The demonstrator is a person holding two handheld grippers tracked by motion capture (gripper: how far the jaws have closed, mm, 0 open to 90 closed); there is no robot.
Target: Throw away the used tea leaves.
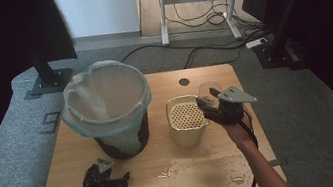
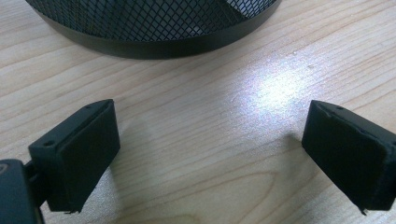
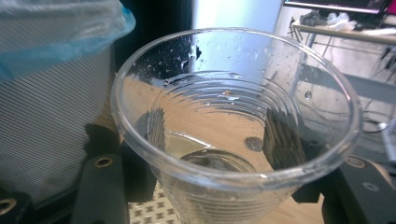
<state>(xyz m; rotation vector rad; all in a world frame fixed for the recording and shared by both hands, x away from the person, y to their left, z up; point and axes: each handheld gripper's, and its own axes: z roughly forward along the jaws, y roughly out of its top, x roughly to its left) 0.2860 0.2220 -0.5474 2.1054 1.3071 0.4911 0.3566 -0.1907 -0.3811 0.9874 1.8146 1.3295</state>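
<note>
The right gripper clamps a clear ribbed plastic cup above the cream perforated container mid-desk, seemingly mid-pour, needing further tilting, while the left gripper rests wide open near the black mesh bin.

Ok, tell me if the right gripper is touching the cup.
Touching. The right gripper view shows the right gripper with its black jaws pressed against both sides of the clear cup, holding it above the strainer.
</note>
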